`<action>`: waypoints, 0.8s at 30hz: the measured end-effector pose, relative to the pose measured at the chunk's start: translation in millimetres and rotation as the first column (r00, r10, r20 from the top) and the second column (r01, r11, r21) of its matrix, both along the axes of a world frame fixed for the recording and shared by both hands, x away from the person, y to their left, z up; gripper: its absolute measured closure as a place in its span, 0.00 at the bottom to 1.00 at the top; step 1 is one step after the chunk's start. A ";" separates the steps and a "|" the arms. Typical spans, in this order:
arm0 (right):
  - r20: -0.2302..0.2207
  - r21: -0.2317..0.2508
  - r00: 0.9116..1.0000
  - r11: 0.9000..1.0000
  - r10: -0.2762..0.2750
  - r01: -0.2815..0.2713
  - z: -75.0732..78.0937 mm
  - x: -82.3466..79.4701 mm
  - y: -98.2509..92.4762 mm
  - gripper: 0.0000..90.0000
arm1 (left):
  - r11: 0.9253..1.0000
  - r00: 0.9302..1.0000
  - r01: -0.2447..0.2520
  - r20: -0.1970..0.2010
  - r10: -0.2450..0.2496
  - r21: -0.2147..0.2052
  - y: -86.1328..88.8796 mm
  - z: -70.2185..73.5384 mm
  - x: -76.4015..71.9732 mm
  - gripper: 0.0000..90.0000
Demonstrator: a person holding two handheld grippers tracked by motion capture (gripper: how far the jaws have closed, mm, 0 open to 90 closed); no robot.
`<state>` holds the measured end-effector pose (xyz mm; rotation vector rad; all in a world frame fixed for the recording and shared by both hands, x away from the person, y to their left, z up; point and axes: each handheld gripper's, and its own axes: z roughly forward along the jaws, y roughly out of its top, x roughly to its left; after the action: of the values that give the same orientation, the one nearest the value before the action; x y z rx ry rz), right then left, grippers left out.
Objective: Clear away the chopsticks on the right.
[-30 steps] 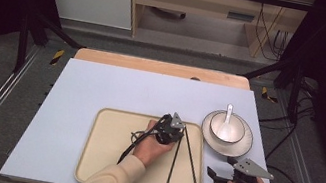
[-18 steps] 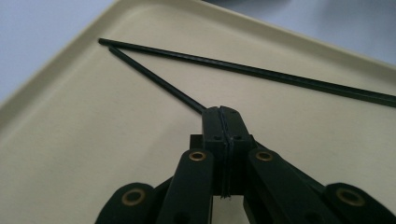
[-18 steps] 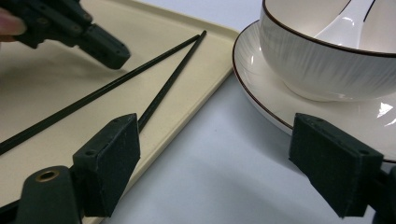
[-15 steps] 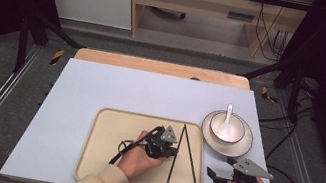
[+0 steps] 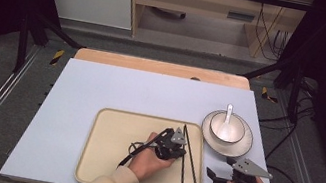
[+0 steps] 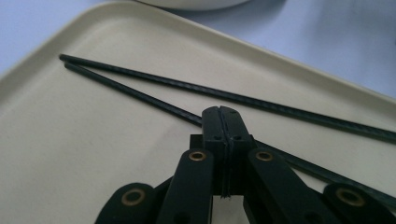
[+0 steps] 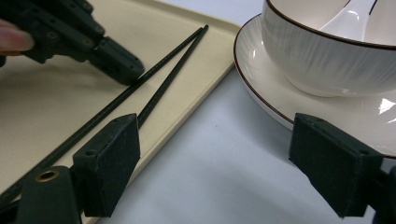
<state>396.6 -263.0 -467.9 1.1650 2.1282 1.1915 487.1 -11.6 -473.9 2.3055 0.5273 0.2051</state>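
Tray [image 5: 107,163]: left gripper [image 6: 219,112] fingers pressed together, seemingly touching chopsticks [image 6: 140,79]; right gripper [image 7: 215,168] fingers spread, empty.

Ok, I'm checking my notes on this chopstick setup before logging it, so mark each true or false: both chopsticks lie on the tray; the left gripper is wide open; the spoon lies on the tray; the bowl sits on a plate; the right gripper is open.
1. Both chopsticks lie on the tray. True.
2. The left gripper is wide open. False: its jaws are pressed together, above one chopstick.
3. The spoon lies on the tray. False: it rests in the bowl.
4. The bowl sits on a plate. True.
5. The right gripper is open. True.
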 end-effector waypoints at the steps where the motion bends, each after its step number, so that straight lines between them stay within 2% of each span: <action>1: -0.001 0.001 1.000 1.000 0.000 0.000 0.0 0.0 0.0 0.18 | 1.000 1.000 -0.009 0.001 0.009 -0.001 -1.0 -0.2 2.1 1.00; 3: -0.004 0.002 1.000 1.000 0.001 -0.001 -0.1 -0.1 0.0 0.18 | 1.000 1.000 -0.031 0.006 0.031 -0.006 -2.9 -0.7 7.7 1.00; 6: -0.009 0.002 1.000 1.000 0.003 -0.003 -0.5 0.1 -0.1 0.18 | 0.998 0.998 -0.059 0.001 0.059 -0.034 -6.4 -2.6 15.3 1.00; 7: -0.009 0.000 1.000 1.000 0.003 -0.003 -0.8 0.5 -0.2 0.18 | 0.998 0.998 -0.055 0.004 0.056 -0.030 -7.1 -2.7 16.6 1.00; 8: -0.011 -0.001 1.000 1.000 0.002 -0.002 -0.9 0.4 -0.2 0.18 | 0.997 0.998 -0.057 0.003 0.058 -0.044 -9.3 -3.4 17.5 1.00; 12: -0.010 -0.001 1.000 1.000 0.003 -0.003 -0.9 0.4 -0.1 0.18 | 0.999 0.999 -0.038 0.017 0.039 -0.025 -16.7 -2.5 19.6 0.99; 14: -0.010 0.000 1.000 1.000 0.002 -0.002 -1.0 0.3 0.0 0.18 | 1.000 1.000 -0.013 0.028 0.013 -0.004 -20.9 -1.2 20.4 0.99; 16: -0.009 0.005 1.000 1.000 0.004 -0.004 -0.7 0.1 0.0 0.18 | 1.000 0.999 -0.006 0.037 0.006 -0.002 -22.8 0.4 20.2 0.99; 18: -0.004 0.002 1.000 1.000 0.004 -0.004 -0.7 0.2 -0.3 0.18 | 1.000 0.999 -0.006 0.042 0.007 -0.021 -22.8 2.2 19.1 0.99; 21: 0.002 0.002 1.000 1.000 0.001 -0.001 -0.4 0.2 -1.1 0.17 | 1.000 0.998 0.009 0.063 -0.008 -0.011 -18.2 7.3 17.2 0.99; 22: 0.006 0.002 1.000 1.000 0.001 -0.001 -0.4 0.3 -1.3 0.17 | 1.000 0.998 0.007 0.065 -0.006 -0.022 -15.6 8.6 16.4 0.99; 23: 0.009 0.003 1.000 1.000 0.000 0.000 -0.5 0.3 -1.3 0.16 | 1.000 0.997 0.010 0.072 -0.009 -0.011 -12.9 10.1 16.4 0.99; 24: 0.016 0.001 1.000 1.000 -0.001 0.001 -0.6 0.5 -1.5 0.16 | 1.000 0.997 0.011 0.073 -0.010 -0.018 -8.8 11.6 15.6 0.99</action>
<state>397.1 -264.5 -468.5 1.1529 2.1152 1.1973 502.7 -20.4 -462.4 2.2732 0.4783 0.2766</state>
